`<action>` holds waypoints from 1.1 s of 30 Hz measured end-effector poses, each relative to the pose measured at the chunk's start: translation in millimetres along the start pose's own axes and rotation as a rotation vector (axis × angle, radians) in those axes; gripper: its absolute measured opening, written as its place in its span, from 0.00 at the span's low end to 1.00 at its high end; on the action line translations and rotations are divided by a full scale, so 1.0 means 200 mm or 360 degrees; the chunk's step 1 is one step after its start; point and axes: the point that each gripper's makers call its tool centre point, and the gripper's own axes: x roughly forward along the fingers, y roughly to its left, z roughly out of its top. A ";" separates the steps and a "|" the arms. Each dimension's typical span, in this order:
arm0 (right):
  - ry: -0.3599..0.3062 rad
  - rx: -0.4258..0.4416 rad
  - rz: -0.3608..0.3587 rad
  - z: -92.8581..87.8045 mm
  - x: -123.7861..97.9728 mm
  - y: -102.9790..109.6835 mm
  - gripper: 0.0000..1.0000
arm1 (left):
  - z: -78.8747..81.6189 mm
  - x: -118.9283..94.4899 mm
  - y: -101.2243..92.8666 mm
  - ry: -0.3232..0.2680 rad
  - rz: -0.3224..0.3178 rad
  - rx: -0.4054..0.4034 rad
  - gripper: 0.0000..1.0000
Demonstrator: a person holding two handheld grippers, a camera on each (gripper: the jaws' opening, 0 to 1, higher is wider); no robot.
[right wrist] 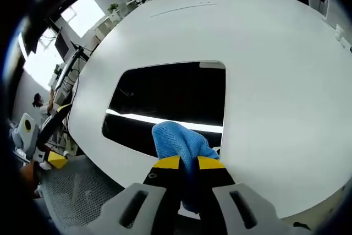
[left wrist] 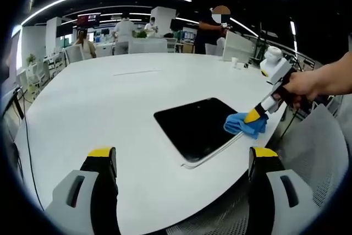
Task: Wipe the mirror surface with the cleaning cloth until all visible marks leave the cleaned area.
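While the mirror (left wrist: 201, 126) lay flat near the edge of the white table (left wrist: 110, 97), its dark glass caught a bright streak of reflected ceiling light in the right gripper view (right wrist: 170, 103). A blue cleaning cloth (left wrist: 245, 125) rested on the mirror's edge nearest the right gripper (left wrist: 256, 116), and that gripper's yellow-tipped jaws were pressed together on the cloth (right wrist: 181, 144), a fold of it bunched between them. A person's hand (left wrist: 308, 83) held the right gripper from the table's side. The left gripper (left wrist: 181, 160) hung above the table short of the mirror, its jaws standing well apart with nothing between them. Beyond the table, several people (left wrist: 124, 28) stood or sat among desks in an open office lit by long ceiling strips.
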 end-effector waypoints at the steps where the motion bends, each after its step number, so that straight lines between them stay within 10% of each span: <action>1: -0.0001 0.0001 -0.0003 0.00 0.00 0.00 0.04 | 0.00 0.00 0.00 0.0000 0.0000 0.0001 0.99; 33: 0.0015 -0.0019 -0.0051 0.06 0.01 -0.09 0.04 | 0.01 0.01 -0.01 -0.0004 -0.0013 0.0019 0.99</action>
